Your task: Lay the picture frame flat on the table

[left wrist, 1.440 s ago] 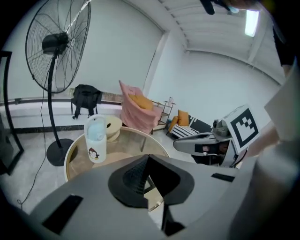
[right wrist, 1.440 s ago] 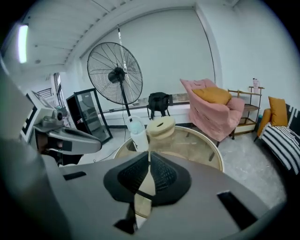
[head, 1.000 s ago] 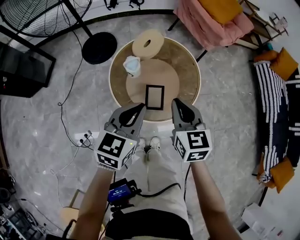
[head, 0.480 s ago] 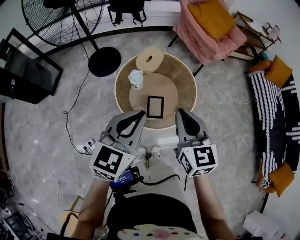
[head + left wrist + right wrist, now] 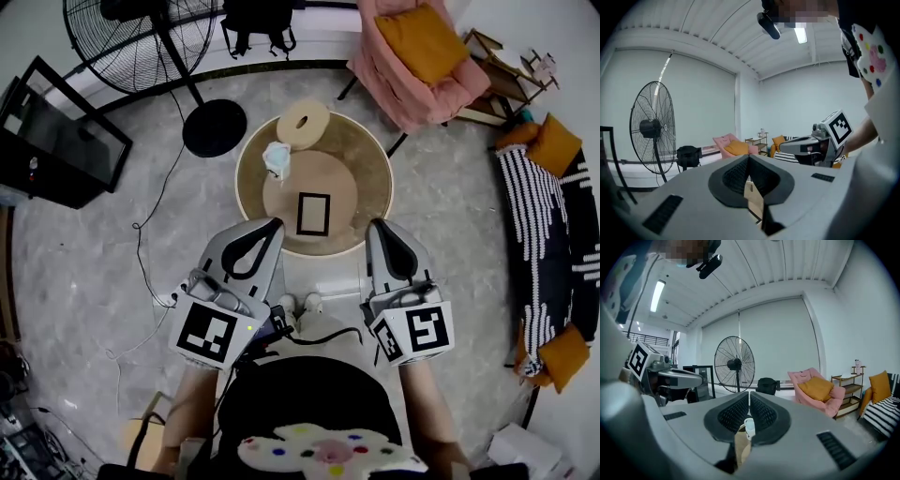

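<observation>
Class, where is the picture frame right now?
In the head view, the picture frame lies at the middle of the round table, nearer the person than the small white-and-blue object at its far left.

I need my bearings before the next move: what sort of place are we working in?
Probably a staged living-room area in a large hall: a pink armchair with an orange cushion, a black pedestal fan, and a round low table bearing the picture frame.

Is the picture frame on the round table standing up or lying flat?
Lying flat: the picture frame shows its whole rectangle from above, on the table.
</observation>
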